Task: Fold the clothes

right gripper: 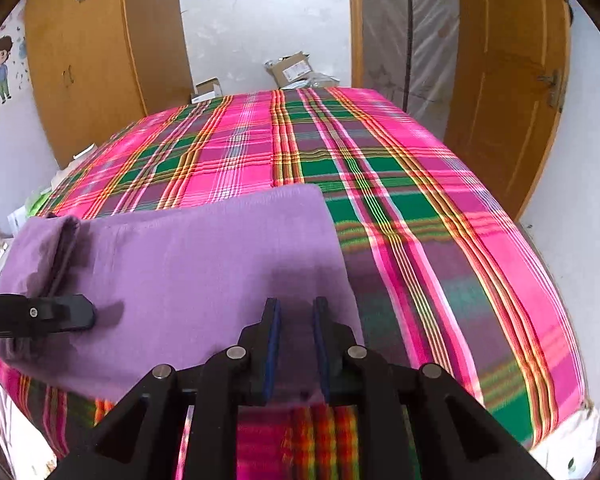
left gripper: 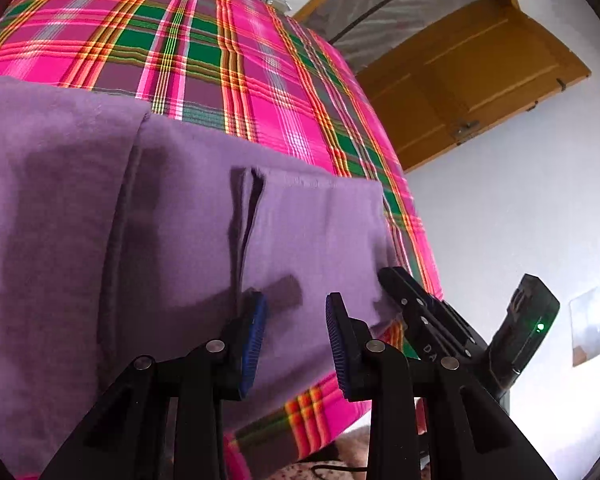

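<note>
A plaid bedspread (right gripper: 380, 184) carries the purple garment (right gripper: 204, 264), lying flat in layers near its front edge. Both the left gripper (left gripper: 296, 320) and right gripper (right gripper: 294, 320) hover over its near hem, jaws parted, gripping nothing. Either another fold or final smoothing fits this.

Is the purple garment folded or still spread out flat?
Folded. The purple garment lies as a compact rectangle on the plaid bed, with doubled layers showing along its left edge and a layered flap in the left wrist view.

A purple garment (right gripper: 188, 264) lies folded on the plaid-covered bed (right gripper: 420, 200).
</note>
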